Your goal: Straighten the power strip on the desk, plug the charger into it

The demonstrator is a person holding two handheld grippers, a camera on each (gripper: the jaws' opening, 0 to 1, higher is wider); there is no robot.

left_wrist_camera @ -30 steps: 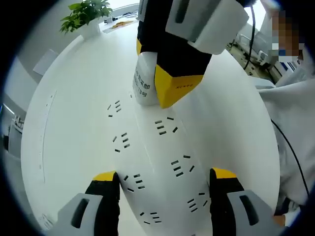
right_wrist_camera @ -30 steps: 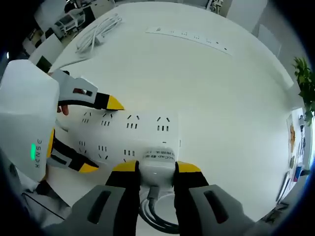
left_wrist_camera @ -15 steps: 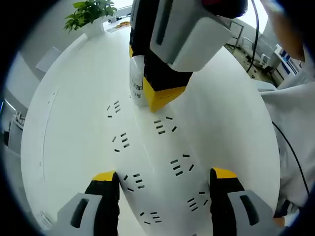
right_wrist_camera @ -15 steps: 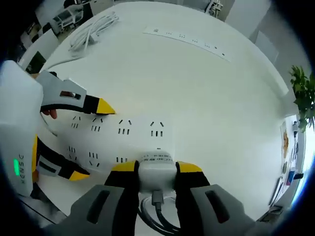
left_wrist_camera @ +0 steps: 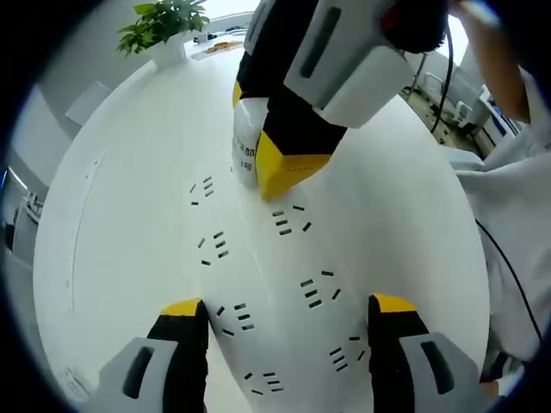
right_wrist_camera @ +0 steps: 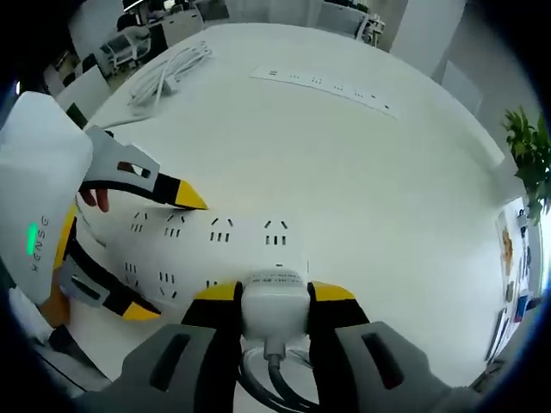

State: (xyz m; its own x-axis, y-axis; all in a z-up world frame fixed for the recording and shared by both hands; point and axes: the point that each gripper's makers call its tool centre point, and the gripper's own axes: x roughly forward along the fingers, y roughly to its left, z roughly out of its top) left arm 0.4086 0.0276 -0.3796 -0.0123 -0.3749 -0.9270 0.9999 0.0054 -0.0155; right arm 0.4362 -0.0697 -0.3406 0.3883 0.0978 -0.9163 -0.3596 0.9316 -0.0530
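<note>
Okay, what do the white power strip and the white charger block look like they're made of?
White power strip: likely matte moulded plastic, smooth with neatly cut slots and no glare. White charger block: probably slightly glossier plastic, with rounded edges and a printed label; the right gripper clamps it.
</note>
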